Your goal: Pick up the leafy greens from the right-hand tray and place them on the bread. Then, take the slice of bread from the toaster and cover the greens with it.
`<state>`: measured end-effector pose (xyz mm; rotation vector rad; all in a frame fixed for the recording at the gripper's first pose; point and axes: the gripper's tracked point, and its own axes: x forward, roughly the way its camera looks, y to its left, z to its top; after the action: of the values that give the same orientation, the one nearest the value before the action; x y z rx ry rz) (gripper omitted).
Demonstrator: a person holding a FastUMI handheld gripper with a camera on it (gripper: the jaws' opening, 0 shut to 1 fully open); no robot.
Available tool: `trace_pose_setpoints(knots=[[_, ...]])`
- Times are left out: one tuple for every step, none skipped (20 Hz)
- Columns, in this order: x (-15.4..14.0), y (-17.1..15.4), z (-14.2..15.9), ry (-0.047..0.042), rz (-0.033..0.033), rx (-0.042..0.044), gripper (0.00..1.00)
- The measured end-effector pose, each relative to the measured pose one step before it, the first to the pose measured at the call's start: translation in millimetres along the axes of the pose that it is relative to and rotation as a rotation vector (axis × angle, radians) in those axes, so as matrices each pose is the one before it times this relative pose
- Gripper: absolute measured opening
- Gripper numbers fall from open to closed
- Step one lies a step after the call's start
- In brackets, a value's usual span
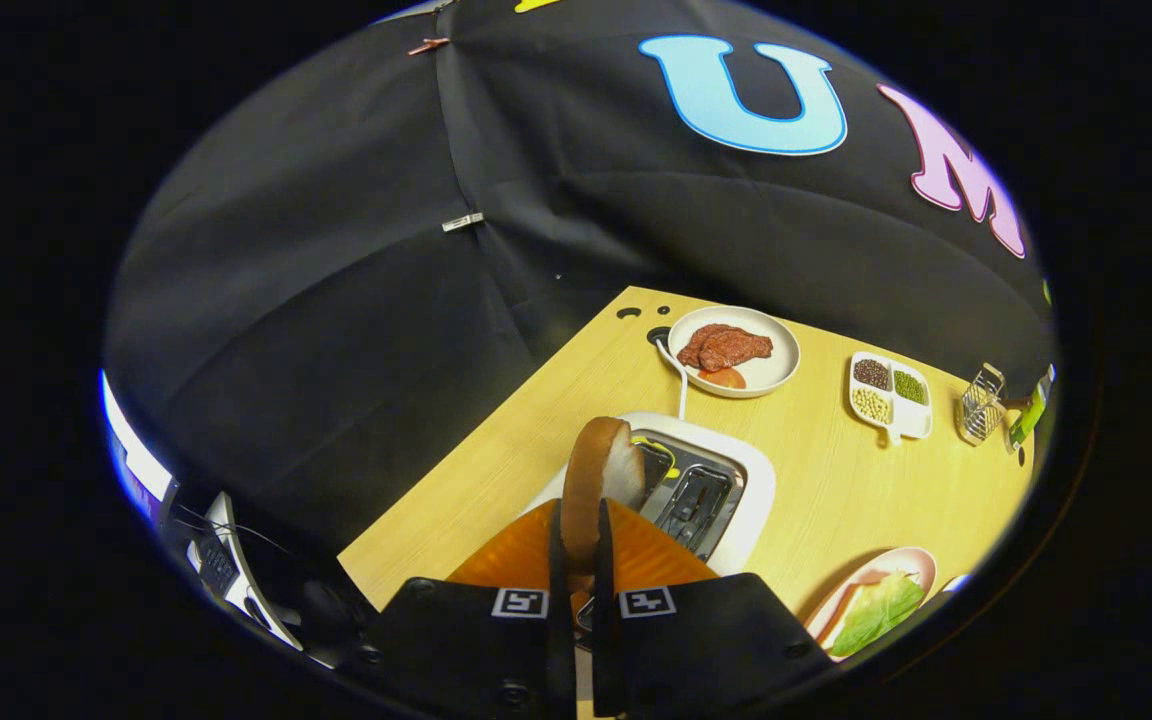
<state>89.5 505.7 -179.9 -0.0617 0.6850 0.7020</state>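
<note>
The gripper (577,535) pinched the bread slice (600,480) above the toaster (736,500); next it needed carrying to the greens (874,612), seemingly already placed.

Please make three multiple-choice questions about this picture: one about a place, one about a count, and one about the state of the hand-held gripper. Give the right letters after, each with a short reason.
1. Where do the leafy greens lie?
A. On a plate to the right of the toaster
B. Inside a toaster slot
C. On the plate with the meat

2. How many compartments of the white divided dish hold beans or grains?
A. One
B. Three
C. Five

3. What is the hand-held gripper doing?
A. It is open above bare table
B. It is shut on the slice of bread
C. It is shut on the wire basket

Answers:
1. A: the greens rest on a plate beside the white toaster, apart from the meat plate.
2. B: dark, green and pale fillings sit in three sections.
3. B: both fingers press the slice of bread, which stands upright over the toaster.
</note>
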Motion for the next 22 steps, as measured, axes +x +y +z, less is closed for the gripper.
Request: trace_pose_setpoints(knots=[[-5.58,-1.05,4.29,-0.00908,0.00409,0.01405,0.11],[-4.53,-0.99,4.43,-0.01171,0.00465,0.01028,0.11],[-4.68,-1.58,3.86,-0.00905,0.00414,0.0052,0.11],[-4.49,-2.69,3.57,-0.00707,0.00175,0.00466,0.11],[-4.34,-0.8,2.95,-0.00858,0.00553,0.00718,0.11],[-4.76,-2.29,5.24,-0.01117,0.00378,0.0077,0.11],[-6.88,-3.47,4.98,-0.01165,0.00326,0.01129,0.11],[-5.28,-2.77,6.33,-0.01523,0.00334,0.01834,0.11],[-7.34,-3.63,7.77,-0.01628,0.00204,0.02164,0.11],[-3.59,-4.25,7.09,-0.0169,0.00293,0.0239,0.11],[-6.31,-4.74,6.0,-0.01137,-0.00247,0.01823,0.11],[-4.31,-6.93,6.37,-0.01131,-0.0031,0.01114,0.11],[-5.13,-8.35,3.23,-0.00898,-0.00734,0.00604,0.11],[-4.78,-9.96,3.27,-0.00939,-0.00976,0.00477,0.11],[-5.53,-12.15,3.15,-0.01232,-0.01463,0.00269,0.11],[-4.32,-12.51,2.57,-0.01377,-0.01252,0.00941,0.11],[-4.61,-12.11,0.22,-0.00702,-0.01372,0.00905,0.11],[-2.93,-14.93,0.27,-0.00253,-0.02097,0.00782,0.11],[-2.54,-15.42,-2.38,0.00109,-0.01803,0.0123,0.11],[-2.63,-13.31,-2.42,0.00365,-0.01531,0.0167,0.11],[-2.92,-13.69,-3.0,0.00395,-0.01477,0.01739,0.11],[-2.49,-14.23,-2.44,0.00514,-0.01594,0.01679,0.11]])
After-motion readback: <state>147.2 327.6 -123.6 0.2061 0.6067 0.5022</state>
